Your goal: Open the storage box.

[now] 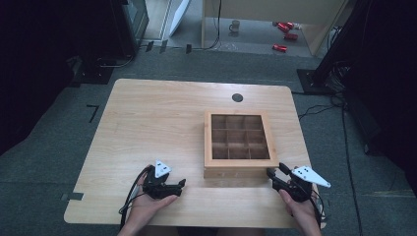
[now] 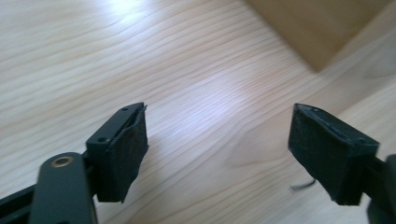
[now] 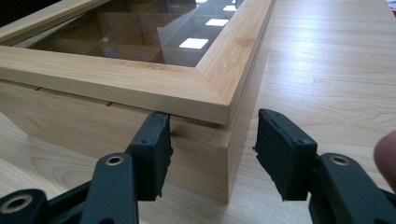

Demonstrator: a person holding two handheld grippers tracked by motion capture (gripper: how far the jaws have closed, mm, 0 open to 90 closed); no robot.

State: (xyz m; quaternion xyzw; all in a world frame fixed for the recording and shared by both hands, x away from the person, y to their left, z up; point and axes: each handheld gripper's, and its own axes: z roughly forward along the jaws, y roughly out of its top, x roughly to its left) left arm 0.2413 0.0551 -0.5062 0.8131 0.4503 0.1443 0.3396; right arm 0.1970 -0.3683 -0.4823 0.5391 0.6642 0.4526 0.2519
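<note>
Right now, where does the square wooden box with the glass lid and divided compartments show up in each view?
High view: the square wooden box with the glass lid sits right of the table's centre.
Left gripper view: its plain corner at top right.
Right gripper view: its near corner between the jaws.
Shared landmark: the light wooden table.

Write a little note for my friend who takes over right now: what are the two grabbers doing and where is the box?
Left gripper: open, nothing between its jaws, over bare table left of the box.
Right gripper: jaws straddle the box's near right corner; one pad sits just under the lid's edge, the other stands clear of the side. Not gripping.
Wooden box: on the table's right half, glass lid shut, compartments look empty.
Done: right gripper placed at the corner.
Left: probably lifting the lid.
</note>
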